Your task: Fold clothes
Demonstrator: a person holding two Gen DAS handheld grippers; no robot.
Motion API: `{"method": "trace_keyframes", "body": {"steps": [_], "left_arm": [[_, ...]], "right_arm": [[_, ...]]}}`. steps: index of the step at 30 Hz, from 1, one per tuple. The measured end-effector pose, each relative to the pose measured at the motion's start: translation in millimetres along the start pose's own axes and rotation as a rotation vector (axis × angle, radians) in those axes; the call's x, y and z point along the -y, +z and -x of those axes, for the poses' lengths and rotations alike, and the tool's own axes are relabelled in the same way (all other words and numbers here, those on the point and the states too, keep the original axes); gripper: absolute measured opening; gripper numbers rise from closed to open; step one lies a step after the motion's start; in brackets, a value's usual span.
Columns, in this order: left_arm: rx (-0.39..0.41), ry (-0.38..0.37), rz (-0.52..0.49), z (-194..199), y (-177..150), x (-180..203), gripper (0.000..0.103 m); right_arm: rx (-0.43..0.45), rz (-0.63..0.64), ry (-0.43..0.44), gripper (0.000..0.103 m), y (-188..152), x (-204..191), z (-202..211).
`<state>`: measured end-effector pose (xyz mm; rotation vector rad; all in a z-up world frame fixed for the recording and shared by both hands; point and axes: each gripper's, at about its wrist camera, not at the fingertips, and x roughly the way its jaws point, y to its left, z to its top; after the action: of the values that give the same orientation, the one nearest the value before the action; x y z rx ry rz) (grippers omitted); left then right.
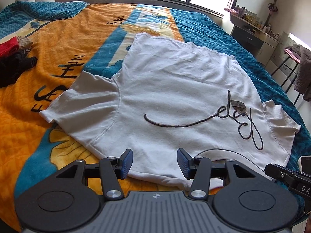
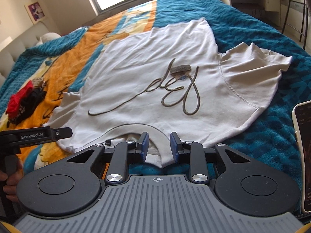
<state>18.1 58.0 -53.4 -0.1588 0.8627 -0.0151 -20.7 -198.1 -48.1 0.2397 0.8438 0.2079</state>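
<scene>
Left tool (image 1: 155, 164) spread over shirt hem | right tool (image 2: 159, 147) spread at collar | white T-shirt (image 2: 147, 73) flat on bedspread (image 2: 252, 31)

One white cotton T-shirt with looping dark script (image 1: 175, 89) lies ahead of the two black tongs with blue pads, the left (image 1: 155, 164) and the right (image 2: 159, 147). Far left of them sits one heap of red and black clothes (image 2: 25, 103). One orange and teal quilted bedspread (image 1: 77, 38) lies beneath, and one phone (image 2: 303, 155) stands right of the right tongs.
</scene>
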Motion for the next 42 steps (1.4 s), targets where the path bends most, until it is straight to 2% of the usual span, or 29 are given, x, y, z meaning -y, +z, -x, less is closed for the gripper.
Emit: {"method": "trace_keyframes", "body": {"steps": [3,7,11,18,22,23,25,29,35,38,42], "left_arm": [[0.005,0.003,-0.034,-10,2,11,0.048],[-0.037,0.024,-0.067,-27,-3,13,0.047],[-0.083,0.046,-0.100,-44,-9,13,0.040],[-0.146,0.010,-0.172,-36,-21,11,0.037],[-0.141,0.005,-0.158,-33,-23,9,0.037],[-0.139,0.005,-0.154,-32,-24,9,0.037],[-0.137,0.008,-0.155,-32,-24,9,0.037],[-0.137,0.008,-0.164,-29,-25,10,0.036],[-0.137,-0.004,-0.177,-13,-28,8,0.036],[-0.129,-0.023,-0.143,4,-26,4,0.036],[-0.071,-0.025,-0.118,24,-20,3,0.036]], "right_arm": [[-0.017,0.009,-0.008,0.032,1,-2,-7],[-0.028,0.015,0.001,0.032,0,-3,-9],[-0.034,0.020,0.006,0.032,-1,-5,-10],[-0.023,0.045,-0.005,0.032,4,-7,-12],[-0.001,0.047,-0.076,0.032,13,1,-23],[-0.013,0.051,-0.102,0.032,13,4,-28],[-0.097,0.065,-0.150,0.032,7,9,-43],[-0.114,0.120,-0.160,0.031,-9,6,-33],[-0.130,0.122,-0.153,0.032,-16,2,-6],[-0.093,0.108,-0.117,0.035,-16,0,11],[-0.035,0.098,-0.066,0.036,-13,-8,24]]}}
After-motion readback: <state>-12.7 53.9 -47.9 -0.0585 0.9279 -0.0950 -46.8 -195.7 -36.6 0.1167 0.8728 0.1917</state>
